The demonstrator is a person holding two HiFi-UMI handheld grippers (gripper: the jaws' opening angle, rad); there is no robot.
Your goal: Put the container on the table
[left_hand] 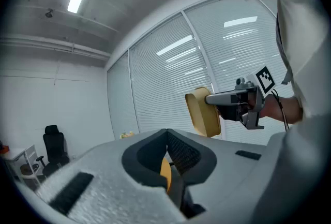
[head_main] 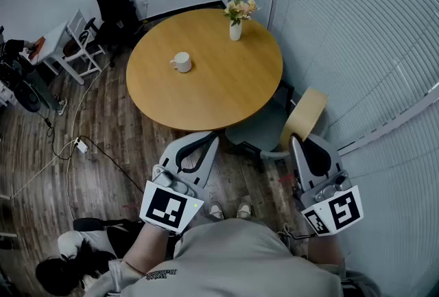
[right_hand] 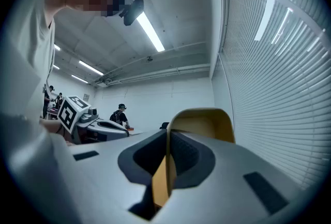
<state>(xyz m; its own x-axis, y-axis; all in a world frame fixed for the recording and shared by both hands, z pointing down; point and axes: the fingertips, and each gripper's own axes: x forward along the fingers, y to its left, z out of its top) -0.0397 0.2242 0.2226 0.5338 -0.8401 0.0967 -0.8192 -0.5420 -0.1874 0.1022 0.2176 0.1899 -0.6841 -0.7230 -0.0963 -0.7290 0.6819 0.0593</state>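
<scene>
Head view, steeply down: gripping a tan container by its thin wall with the right gripper — clamped tight, tilted on edge, hanging beside the near-right rim of the round wooden table, above a grey chair, not over the top. With the left gripper closed on nothing, just short of the near edge. Likely trouble: slipping or crumpling from so narrow a pinch; releasing too early and dropping onto the chair; swinging wide and clipping the white mug or flower vase.
</scene>
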